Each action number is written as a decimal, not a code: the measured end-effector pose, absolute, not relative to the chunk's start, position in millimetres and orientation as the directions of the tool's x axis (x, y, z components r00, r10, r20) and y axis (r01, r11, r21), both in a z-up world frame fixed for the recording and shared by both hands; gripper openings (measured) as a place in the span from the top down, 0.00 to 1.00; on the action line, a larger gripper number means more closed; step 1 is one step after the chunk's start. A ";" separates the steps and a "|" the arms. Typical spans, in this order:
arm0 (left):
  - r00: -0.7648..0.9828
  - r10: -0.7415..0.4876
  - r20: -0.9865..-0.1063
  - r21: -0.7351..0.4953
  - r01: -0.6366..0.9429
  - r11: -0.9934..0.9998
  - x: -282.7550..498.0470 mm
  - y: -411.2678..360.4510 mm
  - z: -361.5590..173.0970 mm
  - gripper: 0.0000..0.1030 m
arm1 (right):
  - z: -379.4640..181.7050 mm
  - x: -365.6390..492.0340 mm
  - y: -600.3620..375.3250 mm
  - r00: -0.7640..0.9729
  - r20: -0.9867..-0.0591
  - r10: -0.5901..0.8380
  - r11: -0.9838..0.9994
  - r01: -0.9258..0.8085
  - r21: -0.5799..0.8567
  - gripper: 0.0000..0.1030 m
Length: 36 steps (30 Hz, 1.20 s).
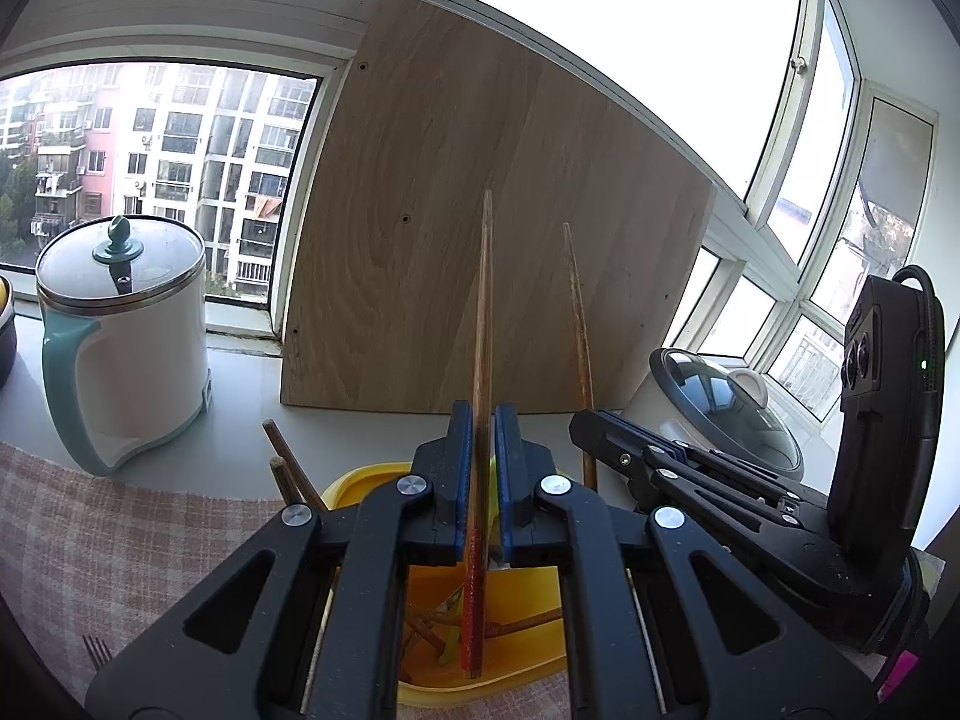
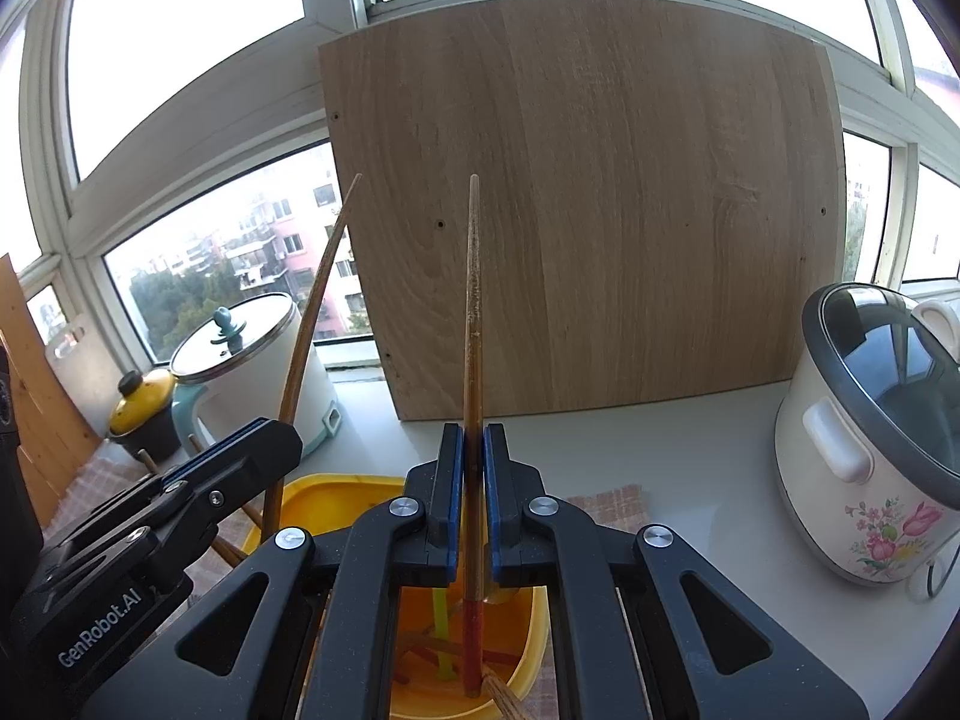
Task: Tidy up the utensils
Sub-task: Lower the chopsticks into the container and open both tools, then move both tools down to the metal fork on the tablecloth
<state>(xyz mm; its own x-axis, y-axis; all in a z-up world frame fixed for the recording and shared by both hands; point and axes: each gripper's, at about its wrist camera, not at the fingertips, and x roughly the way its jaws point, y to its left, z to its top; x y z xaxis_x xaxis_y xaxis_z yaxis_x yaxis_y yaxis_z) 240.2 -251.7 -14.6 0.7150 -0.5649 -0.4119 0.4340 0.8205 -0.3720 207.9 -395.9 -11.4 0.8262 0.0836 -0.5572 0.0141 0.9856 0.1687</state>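
Note:
My left gripper (image 1: 480,420) is shut on a brown chopstick (image 1: 485,312) with a red lower end, held upright over a yellow utensil holder (image 1: 360,480). My right gripper (image 2: 473,438) is shut on a second such chopstick (image 2: 473,312), also upright over the same yellow holder (image 2: 324,498). Each gripper shows in the other's view: the right one (image 1: 585,420) at the right of the left wrist view with its chopstick (image 1: 577,324), the left one (image 2: 276,429) at the left of the right wrist view with its chopstick (image 2: 312,312). More utensils lie inside the holder.
A wooden board (image 2: 576,204) leans on the window behind. A white kettle with a teal handle (image 1: 126,336) stands left, a flowered rice cooker (image 2: 864,432) right, a yellow-lidded pot (image 2: 141,408) far left. A checked cloth (image 1: 120,534) with a fork (image 1: 96,651) covers the counter.

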 end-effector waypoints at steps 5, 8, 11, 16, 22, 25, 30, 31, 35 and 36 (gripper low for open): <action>0.710 -0.564 -0.422 -0.370 0.433 0.822 237.6 -250.8 -15.8 0.95 | -14.2 205.3 -397.3 0.816 -0.572 0.083 0.985 0.020 0.172 0.95; 0.712 -0.559 -0.424 -0.366 0.430 0.825 234.6 -248.7 -16.0 0.95 | -14.7 201.7 -399.6 0.814 -0.575 0.084 0.984 0.025 0.179 0.95; 0.710 -0.561 -0.426 -0.370 0.429 0.824 231.6 -246.3 -14.5 0.95 | -14.6 196.7 -401.4 0.812 -0.578 0.077 0.983 0.034 0.179 0.87; 0.703 -0.565 -0.432 -0.366 0.436 0.822 223.5 -241.4 -10.3 0.95 | -10.7 185.1 -400.9 0.812 -0.580 0.067 0.983 0.045 0.177 0.84; 0.690 -0.570 -0.445 -0.354 0.449 0.820 209.4 -227.1 -3.6 0.95 | -2.7 165.0 -395.0 0.810 -0.584 0.048 0.982 0.069 0.177 0.84; 0.683 -0.571 -0.456 -0.344 0.456 0.821 200.3 -216.0 -0.4 0.95 | 2.0 152.8 -388.2 0.806 -0.591 0.047 0.981 0.075 0.179 0.84; 0.676 -0.564 -0.474 -0.336 0.454 0.826 184.5 -188.9 2.7 0.72 | 6.7 133.5 -371.5 0.792 -0.607 0.055 0.980 0.075 0.187 0.84; 0.675 -0.561 -0.479 -0.330 0.453 0.828 181.1 -183.0 3.2 0.72 | 7.2 130.8 -367.6 0.789 -0.611 0.059 0.979 0.073 0.188 0.84; 0.674 -0.544 -0.499 -0.317 0.443 0.839 170.0 -156.8 3.8 0.72 | 7.2 119.8 -350.6 0.778 -0.623 0.076 0.979 0.060 0.195 0.80; 0.675 -0.540 -0.503 -0.314 0.439 0.842 167.2 -149.7 3.8 0.72 | 6.9 117.4 -346.2 0.775 -0.626 0.086 0.978 0.052 0.200 0.75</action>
